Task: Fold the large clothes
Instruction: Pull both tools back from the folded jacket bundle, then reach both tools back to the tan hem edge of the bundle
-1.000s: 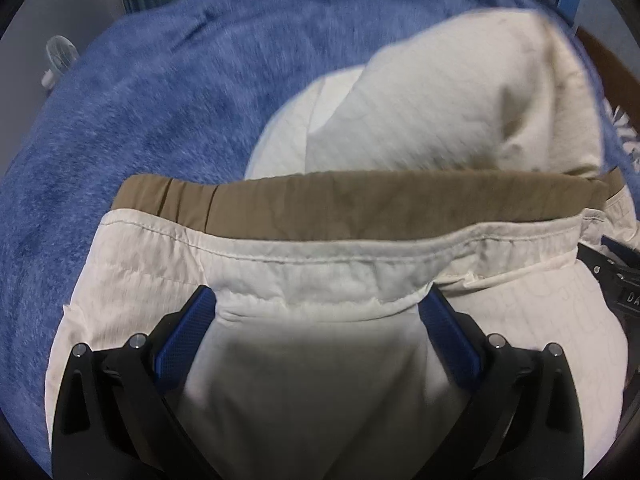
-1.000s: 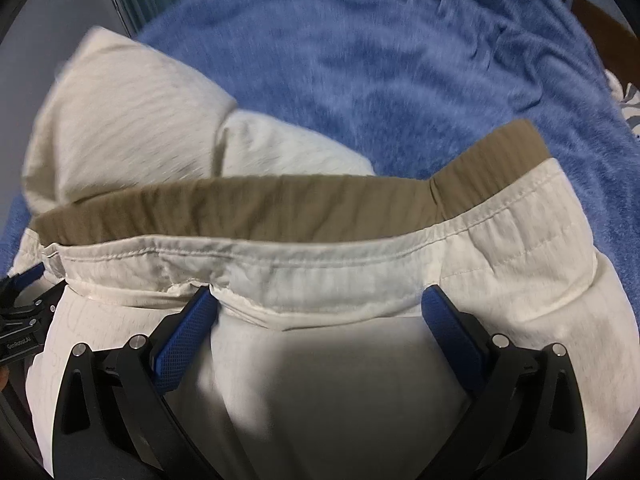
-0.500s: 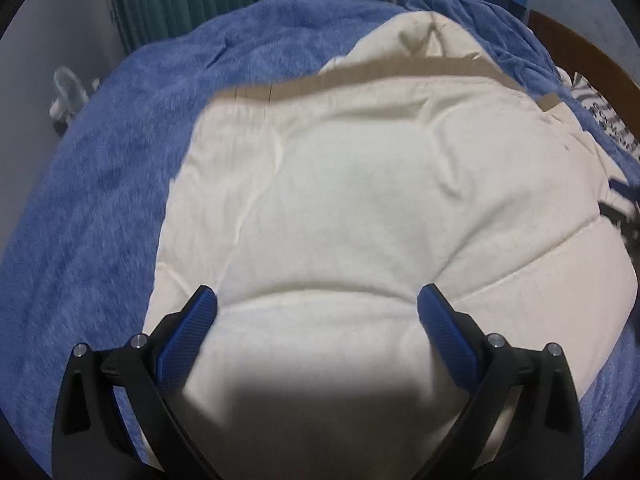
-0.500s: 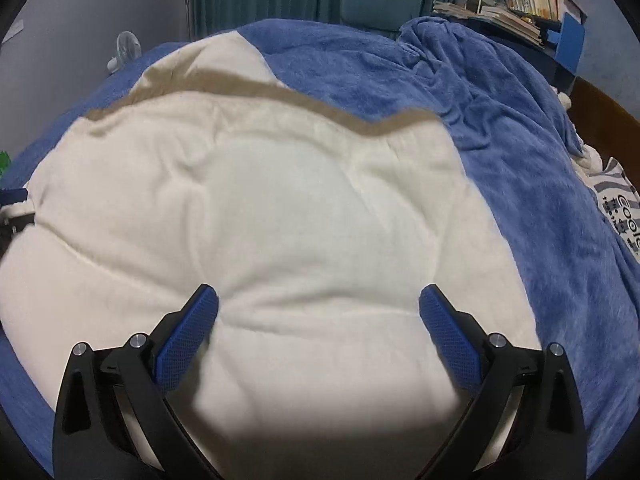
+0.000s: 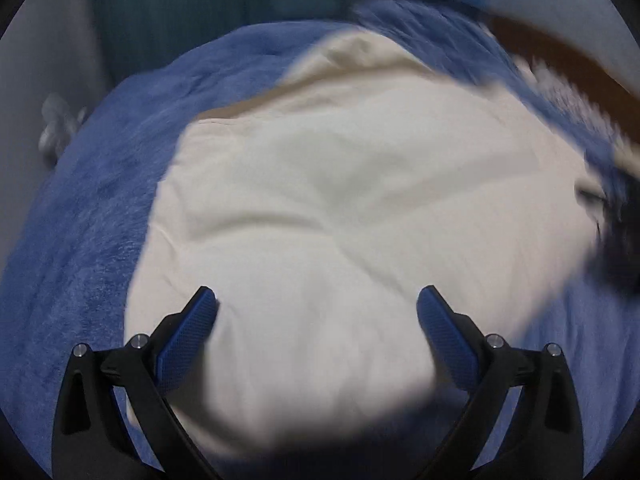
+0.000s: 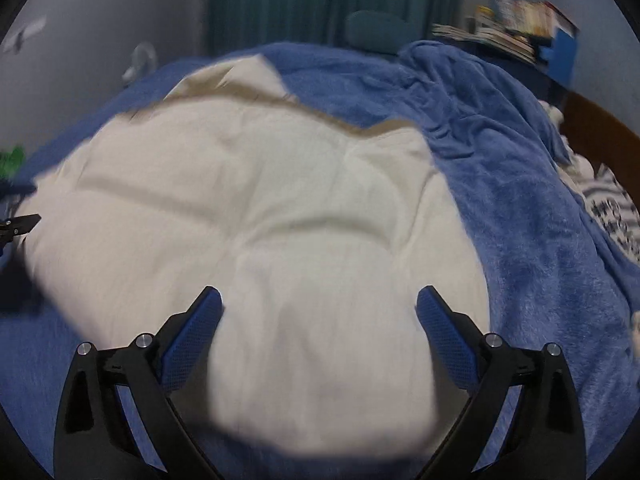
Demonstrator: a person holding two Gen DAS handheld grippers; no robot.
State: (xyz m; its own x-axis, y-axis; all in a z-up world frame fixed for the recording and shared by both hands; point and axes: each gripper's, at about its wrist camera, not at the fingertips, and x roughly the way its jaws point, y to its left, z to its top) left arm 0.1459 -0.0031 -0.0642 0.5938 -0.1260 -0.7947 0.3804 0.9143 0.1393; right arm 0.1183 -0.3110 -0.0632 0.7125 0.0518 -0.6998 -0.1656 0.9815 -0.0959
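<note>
A large cream quilted garment (image 5: 360,208) with a tan inner band along its far edge lies folded over on a blue fleece blanket (image 5: 100,216). It also shows in the right wrist view (image 6: 256,216). My left gripper (image 5: 316,304) is open and empty above the garment's near part. My right gripper (image 6: 318,304) is open and empty above the same near part. The right gripper shows as a dark blur (image 5: 616,248) at the left view's right edge. The left gripper's tip (image 6: 20,224) shows at the right view's left edge.
The blue blanket (image 6: 520,200) covers the bed and bunches at the back right. A striped cloth (image 6: 612,208) lies by the wooden bed frame (image 6: 600,136). Teal curtains (image 6: 320,4), a chair back (image 6: 376,28) and stacked books (image 6: 516,28) stand behind.
Both grippers let go of the garment's hem after carrying it forward over the garment. They have pulled back and up, and the garment now lies folded on the blanket.
</note>
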